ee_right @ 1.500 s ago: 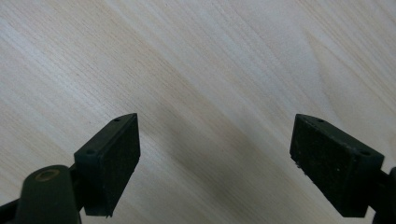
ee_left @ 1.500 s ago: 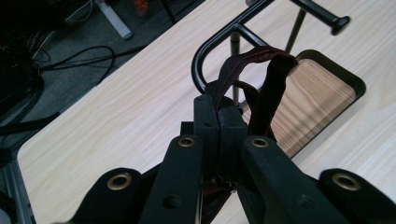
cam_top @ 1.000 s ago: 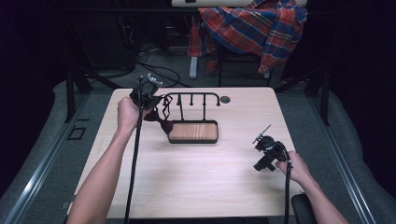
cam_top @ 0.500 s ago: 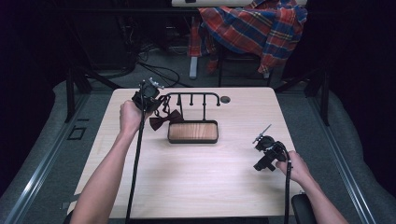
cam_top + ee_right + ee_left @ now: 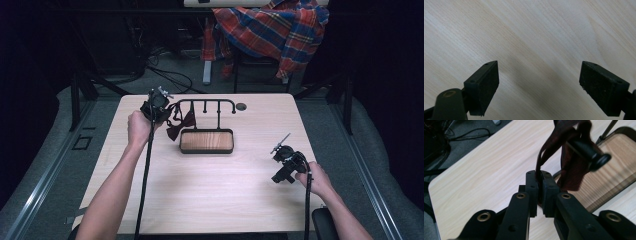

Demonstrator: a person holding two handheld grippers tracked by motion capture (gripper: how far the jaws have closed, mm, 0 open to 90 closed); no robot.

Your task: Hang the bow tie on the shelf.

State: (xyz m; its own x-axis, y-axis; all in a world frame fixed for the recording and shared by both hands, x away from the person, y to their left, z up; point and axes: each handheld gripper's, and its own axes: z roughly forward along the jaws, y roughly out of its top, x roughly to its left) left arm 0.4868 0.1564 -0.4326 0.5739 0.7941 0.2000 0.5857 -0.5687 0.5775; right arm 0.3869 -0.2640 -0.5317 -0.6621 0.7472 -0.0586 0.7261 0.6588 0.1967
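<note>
A dark red bow tie (image 5: 180, 125) hangs by its strap at the left end of a black hook rack (image 5: 206, 102), which rises from a wooden tray base (image 5: 206, 141). My left gripper (image 5: 159, 107) is shut on the strap just left of the rack. In the left gripper view the strap (image 5: 541, 161) runs up from the closed jaws, and the bow tie (image 5: 571, 167) drapes around the rack's knobbed end (image 5: 599, 158). My right gripper (image 5: 281, 165) rests low over the bare table at the right. It stands open (image 5: 539, 85) with nothing between its fingers.
A plaid shirt (image 5: 272, 30) hangs over a chair behind the table. A round cable hole (image 5: 241, 106) lies right of the rack. Cables trail on the floor at the back left. Bare wooden tabletop (image 5: 215, 190) spans the front.
My left gripper has shifted slightly right toward the rack's left end, carrying the bow tie with it. The right gripper has stayed put.
</note>
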